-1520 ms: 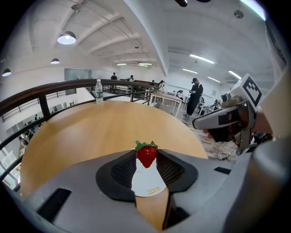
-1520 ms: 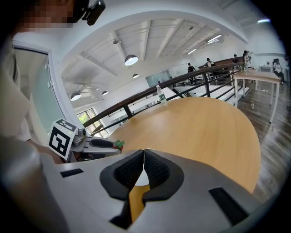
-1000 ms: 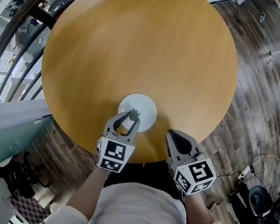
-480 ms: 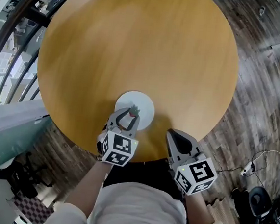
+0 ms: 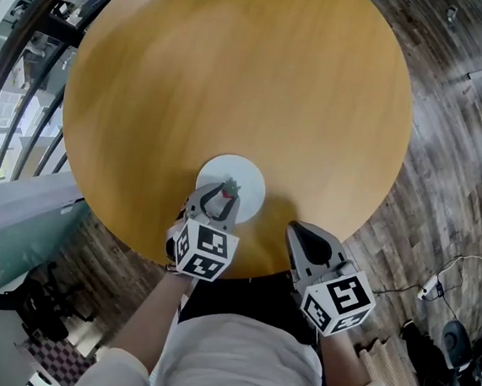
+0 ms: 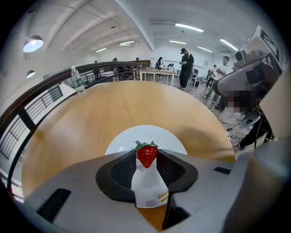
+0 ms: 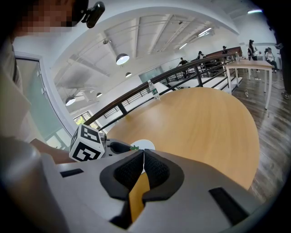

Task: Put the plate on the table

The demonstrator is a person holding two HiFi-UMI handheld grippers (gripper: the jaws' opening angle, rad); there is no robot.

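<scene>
Plate (image 5: 248, 177), white and round, lay flat on the bench (image 5: 235, 77), near the edge closest to the person and well apart from a bottle (image 6: 77, 79) standing at the far edge. The left claw (image 5: 224, 195) reached over the plate's near rim, clenched on a strawberry (image 6: 147, 155): the red fruit sat pinched between the two dark pads at their tips, green leaves pointing up and away from the claw. In the left gripper view the white of the plate showed beyond the fruit and through the gap under it. Whether the strawberry touched the plate could not be told.

The right claw (image 5: 295, 230) hung to the right of the plate, over the bench's near edge and apart from the left one. Its jaws were pressed together at the tips with nothing between them; only bench wood showed through the slit lower down. From that claw's view the plate lay just beyond the tips, with the left claw's marker cube (image 7: 86, 143) to the left.

People (image 6: 185, 68) stood by tables in the background.
</scene>
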